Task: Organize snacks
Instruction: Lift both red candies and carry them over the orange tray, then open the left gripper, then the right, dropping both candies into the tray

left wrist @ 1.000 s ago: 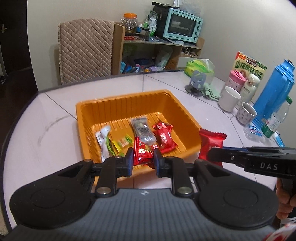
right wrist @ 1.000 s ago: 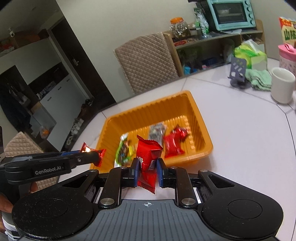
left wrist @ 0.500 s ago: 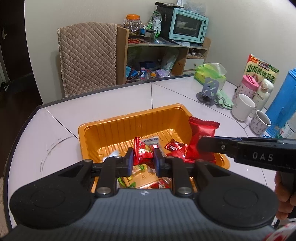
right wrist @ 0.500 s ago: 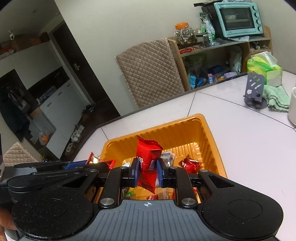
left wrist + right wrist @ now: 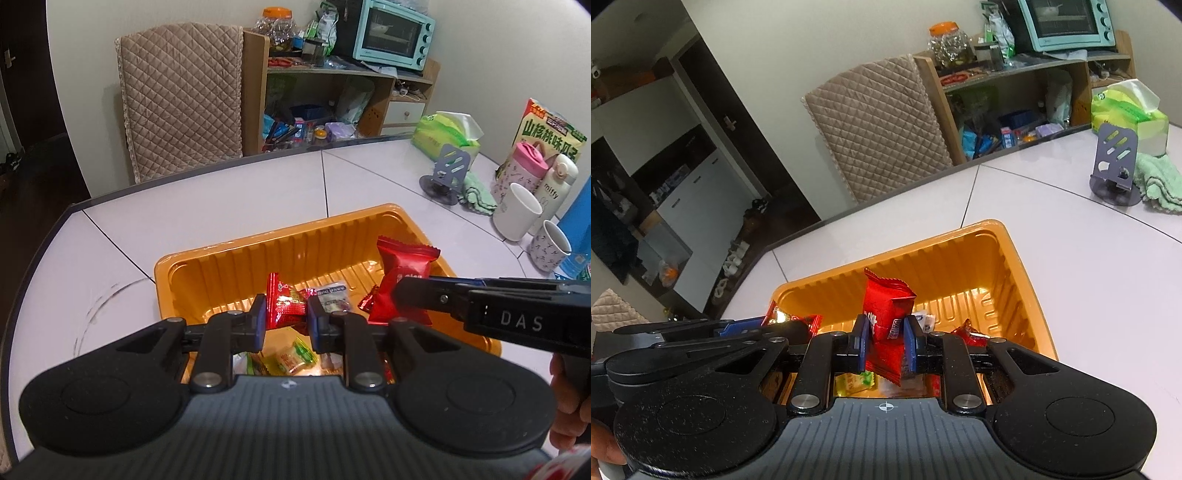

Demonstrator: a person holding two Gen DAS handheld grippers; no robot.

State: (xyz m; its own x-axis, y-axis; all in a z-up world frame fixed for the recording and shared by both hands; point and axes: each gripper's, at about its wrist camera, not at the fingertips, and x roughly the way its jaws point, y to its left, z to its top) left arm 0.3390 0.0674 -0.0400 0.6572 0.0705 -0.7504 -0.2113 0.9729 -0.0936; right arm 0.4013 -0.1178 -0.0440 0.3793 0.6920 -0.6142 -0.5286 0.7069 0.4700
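An orange plastic tray (image 5: 258, 251) (image 5: 1023, 280) sits on the white table and holds several wrapped snacks. My left gripper (image 5: 285, 317) is shut on a small red snack packet (image 5: 282, 302) above the tray's near half. My right gripper (image 5: 885, 341) is shut on a larger red snack packet (image 5: 884, 312), also over the tray. The right gripper's arm crosses the left wrist view from the right, with its red packet (image 5: 404, 273) sticking up. In the right wrist view, the left gripper's packet (image 5: 792, 319) shows at the left. A yellow-green snack (image 5: 291, 360) lies under the fingers.
White cups (image 5: 517, 212), a pink bottle (image 5: 521, 166), a snack box (image 5: 543, 133), a grey phone stand (image 5: 448, 171), a green cloth (image 5: 476, 192) and a tissue pack (image 5: 447, 133) crowd the table's right side. A quilted chair (image 5: 184, 96) and a shelf with a toaster oven (image 5: 391, 35) stand behind.
Both grippers have moved forward from the tray's near edge to over its inside, each still holding its red packet. The tray now fills more of both views.
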